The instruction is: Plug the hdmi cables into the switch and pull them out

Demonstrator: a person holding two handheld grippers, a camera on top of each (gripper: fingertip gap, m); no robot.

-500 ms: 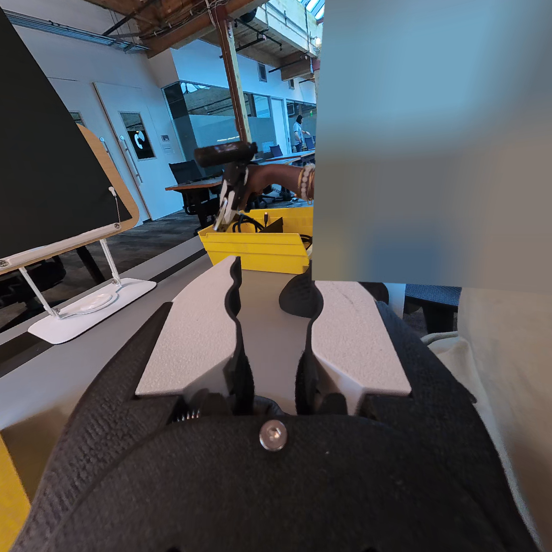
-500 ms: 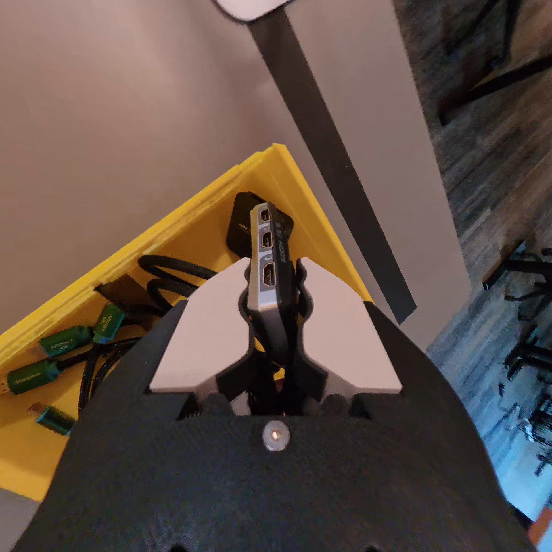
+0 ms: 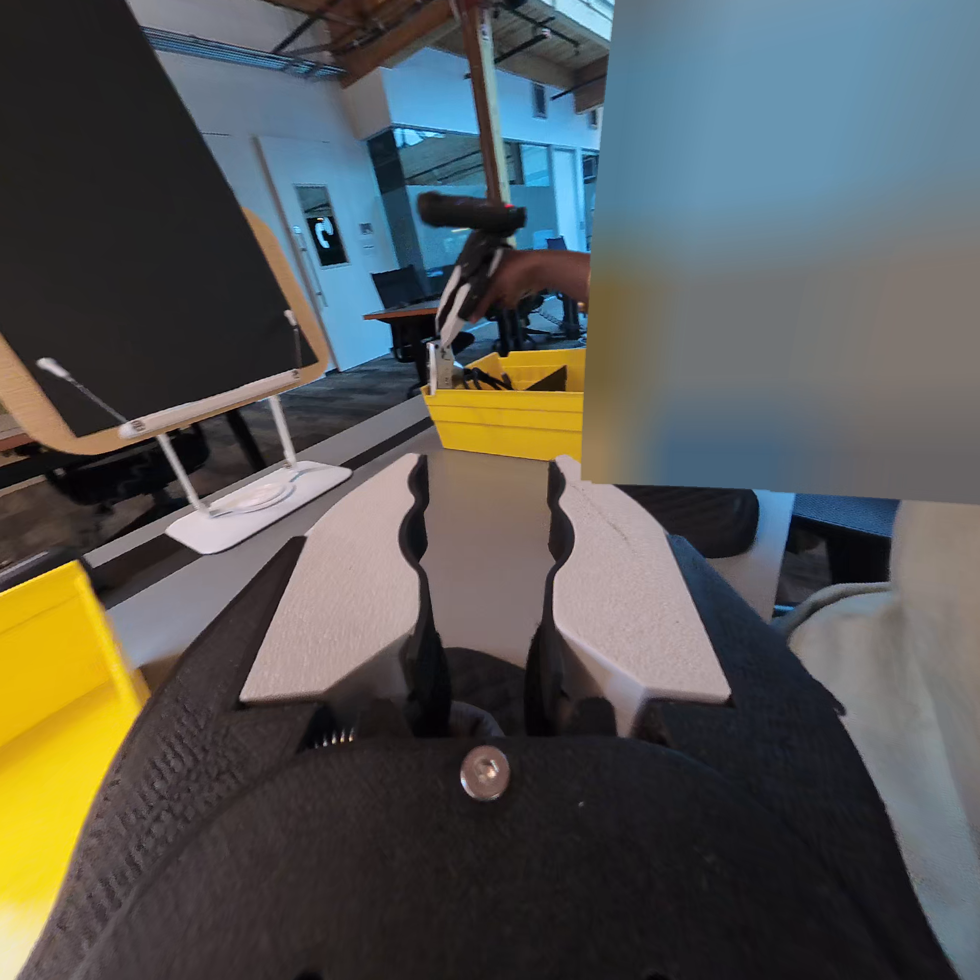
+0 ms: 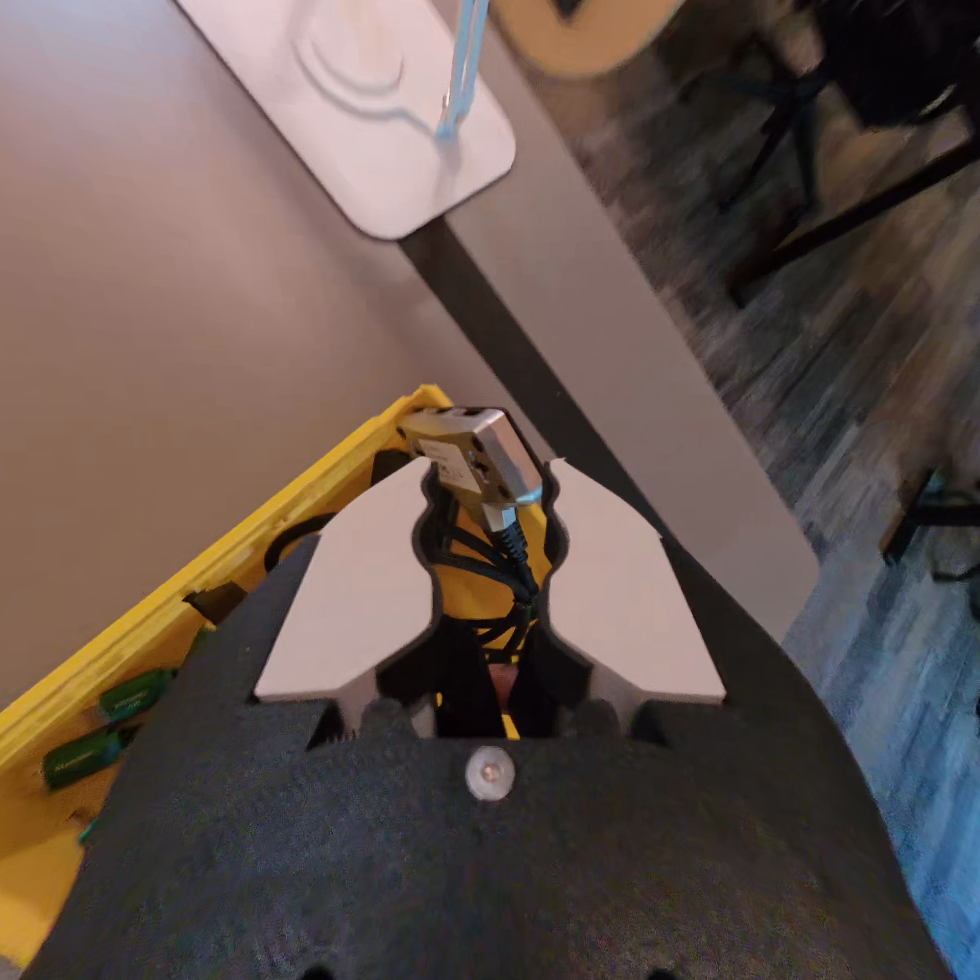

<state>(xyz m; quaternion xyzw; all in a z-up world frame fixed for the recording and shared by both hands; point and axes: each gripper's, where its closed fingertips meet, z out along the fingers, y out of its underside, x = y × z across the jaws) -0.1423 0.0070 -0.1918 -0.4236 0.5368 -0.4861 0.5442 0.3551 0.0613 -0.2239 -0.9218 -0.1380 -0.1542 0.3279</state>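
1. Switch, silver, at far corner of yellow bin, tilted, black cable attached.
2. Right gripper jaws apart around switch; grip unclear.
3. Left gripper jaws apart, empty, over worktop.
4. Green-tipped cables in bin.

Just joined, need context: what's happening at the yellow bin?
A person holds tongs in each hand. The right tongs sit spread at the silver switch, which is tilted at the corner of the yellow bin with one black braided cable plugged in; whether they grip it is unclear. Green-ended HDMI cables lie loose in the bin. The left tongs are open and empty above the table.
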